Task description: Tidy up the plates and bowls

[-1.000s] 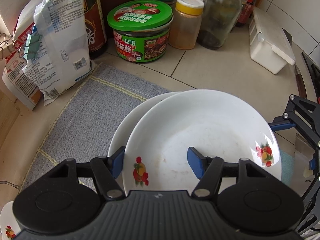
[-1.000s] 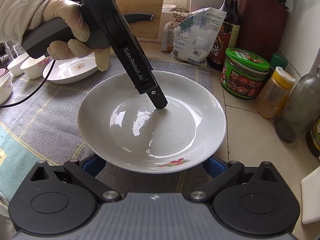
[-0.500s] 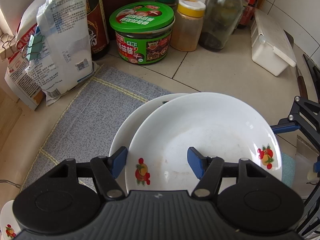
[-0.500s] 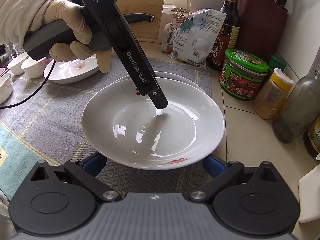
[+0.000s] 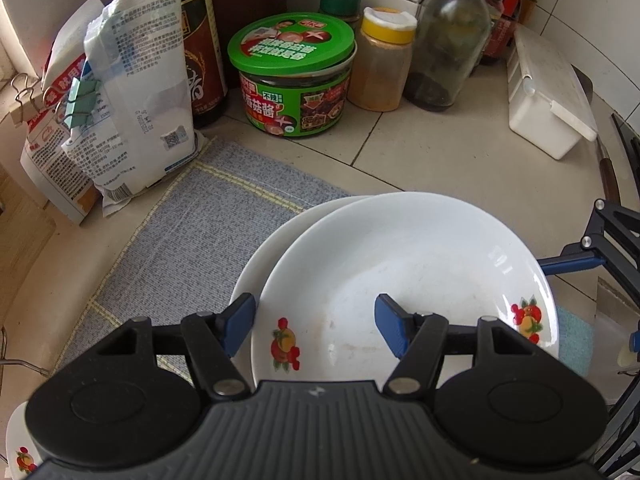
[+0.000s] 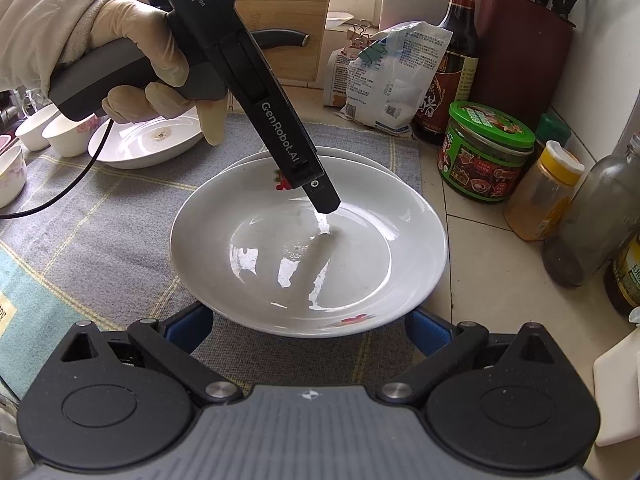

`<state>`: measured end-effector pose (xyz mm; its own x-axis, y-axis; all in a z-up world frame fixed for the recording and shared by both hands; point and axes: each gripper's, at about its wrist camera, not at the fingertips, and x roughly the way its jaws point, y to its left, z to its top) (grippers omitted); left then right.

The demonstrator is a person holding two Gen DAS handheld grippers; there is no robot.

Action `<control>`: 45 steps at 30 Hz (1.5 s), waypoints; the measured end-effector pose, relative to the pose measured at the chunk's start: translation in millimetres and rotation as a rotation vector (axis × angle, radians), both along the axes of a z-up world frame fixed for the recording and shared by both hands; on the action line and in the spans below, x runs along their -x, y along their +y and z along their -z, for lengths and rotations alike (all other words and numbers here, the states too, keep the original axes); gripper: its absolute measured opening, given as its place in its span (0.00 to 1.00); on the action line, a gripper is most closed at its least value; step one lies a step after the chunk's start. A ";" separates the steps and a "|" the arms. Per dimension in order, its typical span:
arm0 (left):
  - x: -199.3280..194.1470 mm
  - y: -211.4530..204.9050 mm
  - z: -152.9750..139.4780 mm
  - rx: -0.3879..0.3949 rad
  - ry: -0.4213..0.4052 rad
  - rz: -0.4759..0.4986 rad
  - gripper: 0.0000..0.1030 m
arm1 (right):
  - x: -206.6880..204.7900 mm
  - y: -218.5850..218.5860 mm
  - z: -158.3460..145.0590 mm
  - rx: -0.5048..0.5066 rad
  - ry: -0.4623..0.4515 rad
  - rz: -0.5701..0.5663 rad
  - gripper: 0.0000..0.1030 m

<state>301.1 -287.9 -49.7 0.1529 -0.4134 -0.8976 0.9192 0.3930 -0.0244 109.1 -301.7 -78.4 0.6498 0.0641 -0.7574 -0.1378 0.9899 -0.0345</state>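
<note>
In the left wrist view, your left gripper (image 5: 316, 326) is partly open and sits astride the near rim of the top plate (image 5: 400, 264). One blue pad is just outside the rim and the other is inside the dish. You cannot tell from here whether the pads actually press on it. That plate, white with fruit prints on its rim, lies off-centre on a lower plate (image 5: 256, 264), whose edge shows as a crescent on the left. Both are on the grey cloth mat (image 5: 180, 240). Beyond the mat stand a clipped bag (image 5: 136, 92), a dark sauce bottle (image 5: 200, 40), a green-lidded jar (image 5: 292, 76), a yellow-capped jar (image 5: 380, 68), a glass bottle (image 5: 448, 40) and a white box (image 5: 548, 100). At the right edge, your right gripper's blue finger (image 5: 568, 261) reaches to the plate's rim. In the right wrist view, your right gripper (image 6: 308, 330) has its jaws spread wide and holds nothing. The plate's near edge covers the tips of both pads. Your gloved left hand (image 6: 140, 52) grips its handle, and that gripper's black fingertip comes down inside the dish. Farther left on the mat are a third plate (image 6: 148, 140) and small bowls (image 6: 60, 132).
</note>
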 end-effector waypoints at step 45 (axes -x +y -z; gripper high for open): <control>96.7 157.3 -28.2 0.138 -0.245 -0.473 0.87 | 6.9 23.1 -5.6 -0.096 -0.124 -0.062 1.00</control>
<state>204.4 -130.7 -21.6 0.5479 -0.3602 -0.7550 0.6286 0.7727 0.0875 102.2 -278.6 -72.8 0.7304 0.1752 -0.6602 -0.1994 0.9791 0.0393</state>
